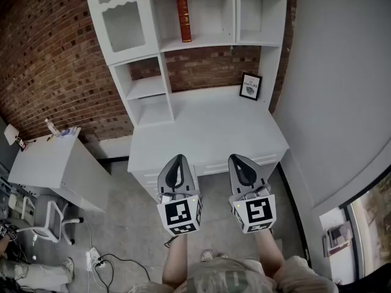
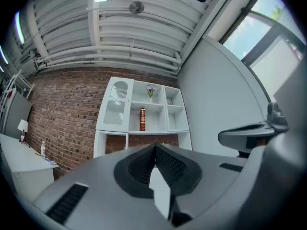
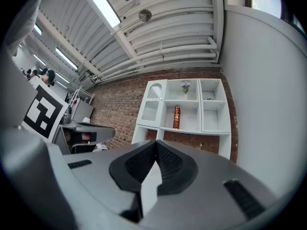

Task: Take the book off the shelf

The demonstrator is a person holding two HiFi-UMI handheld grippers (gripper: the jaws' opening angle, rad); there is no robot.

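A red book (image 1: 183,18) with gold bands stands upright in the middle compartment of the white shelf unit (image 1: 137,41); the same book (image 2: 142,119) (image 3: 176,117) shows small and far off in both gripper views. My left gripper (image 1: 177,162) and right gripper (image 1: 239,160) hang side by side over the front edge of the white desk (image 1: 208,127), far below the book. Both have their jaws pressed together with nothing between them.
A framed picture (image 1: 250,85) leans at the desk's back right. A brick wall (image 1: 49,54) runs behind the shelf unit. A second white table (image 1: 46,160) and a chair (image 1: 52,218) stand at the left, with cables (image 1: 101,261) on the floor. A grey wall (image 1: 342,90) closes the right side.
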